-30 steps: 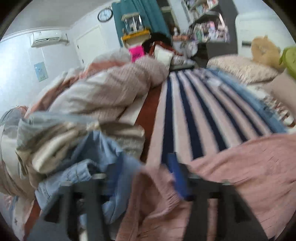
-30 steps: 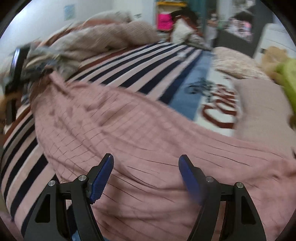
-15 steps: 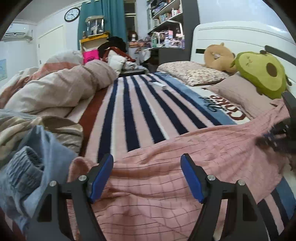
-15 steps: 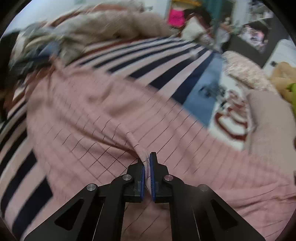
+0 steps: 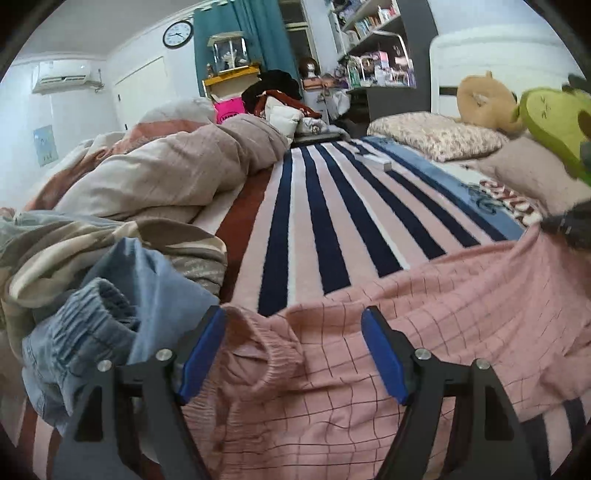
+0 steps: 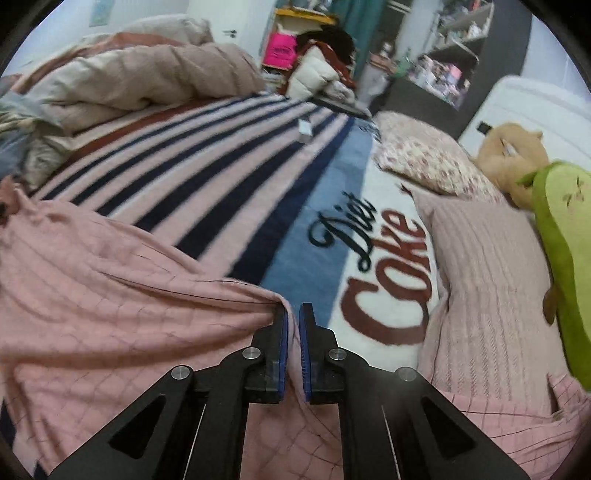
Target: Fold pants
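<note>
The pink checked pants (image 5: 424, 332) lie spread across the striped blanket (image 5: 314, 221). Left of them sits a denim heap (image 5: 92, 325). The left gripper (image 5: 291, 354) straddles the ribbed cuff, jaws opening, gripping nothing. The right gripper (image 6: 291, 347) pinches a fold, pulling the cloth taut.

1. A bed (image 5: 332, 206) is being covered by a blanket striped in navy and pink.
2. A white headboard (image 5: 498, 62) is being seen at the bed's far right corner, with a floral pillow (image 5: 436, 134) laid before it.
3. A round clock (image 5: 178, 34) and an air conditioner (image 5: 62, 75) are being carried by the white walls.
4. Teal curtains (image 5: 258, 33) are being hung beside crowded grey shelves (image 5: 384, 48).
</note>
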The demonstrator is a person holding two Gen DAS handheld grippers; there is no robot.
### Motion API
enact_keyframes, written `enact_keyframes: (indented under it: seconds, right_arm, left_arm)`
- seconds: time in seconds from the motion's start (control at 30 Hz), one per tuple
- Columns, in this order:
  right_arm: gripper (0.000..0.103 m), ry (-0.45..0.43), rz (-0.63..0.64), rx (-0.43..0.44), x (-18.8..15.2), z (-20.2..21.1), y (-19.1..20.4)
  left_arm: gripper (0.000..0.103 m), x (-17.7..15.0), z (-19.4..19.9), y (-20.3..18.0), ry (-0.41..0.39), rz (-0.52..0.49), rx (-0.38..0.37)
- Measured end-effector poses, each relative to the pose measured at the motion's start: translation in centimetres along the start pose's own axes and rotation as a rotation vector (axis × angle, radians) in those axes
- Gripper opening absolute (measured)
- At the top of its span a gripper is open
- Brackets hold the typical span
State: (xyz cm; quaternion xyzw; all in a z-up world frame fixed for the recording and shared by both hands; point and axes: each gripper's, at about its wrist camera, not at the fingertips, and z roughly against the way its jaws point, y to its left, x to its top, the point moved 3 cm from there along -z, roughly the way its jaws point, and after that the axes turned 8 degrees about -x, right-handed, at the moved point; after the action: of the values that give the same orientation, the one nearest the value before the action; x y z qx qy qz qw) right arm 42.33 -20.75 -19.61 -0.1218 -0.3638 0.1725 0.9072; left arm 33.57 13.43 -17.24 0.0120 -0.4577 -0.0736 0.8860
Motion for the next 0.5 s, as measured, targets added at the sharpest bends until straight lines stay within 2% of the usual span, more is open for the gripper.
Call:
enact_keyframes:
  seconds: [0.07,0.13,0.27,0.33,0.4,0.5]
  right_arm:
    - [0.012,0.026,-0.019,0.036,-0.6,-0.4,-0.4]
    - [0.040,0.032,-0.044,0.061,-1.2,0.1,-1.0]
    - [0.049,0.006,-0.085,0.071,-3.3,4.5,-3.2]
    - [0.059,-0.019,-0.140,0.070,-5.4,7.9,-5.5]
    - [0.060,-0.013,-0.200,0.076,-7.6,10.5,-7.6]
    - [0.061,0.054,-0.378,0.150,-12.1,13.8,-10.8]
  left_arm:
    - [0.079,0.0,0.3,0.6,-0.005,0.018,-0.013]
    - [0.079,0.0,0.2,0.9,0.012,0.033,-0.019]
    - [0.079,-0.4,1.8,1.2,0.036,0.079,-0.060]
    - [0.080,-1.2,3.3,1.0,0.046,0.122,-0.125]
    - [0.084,-3.0,5.3,1.1,0.047,0.215,-0.246]
    - [0.086,-5.7,6.9,1.0,0.069,0.337,-0.350]
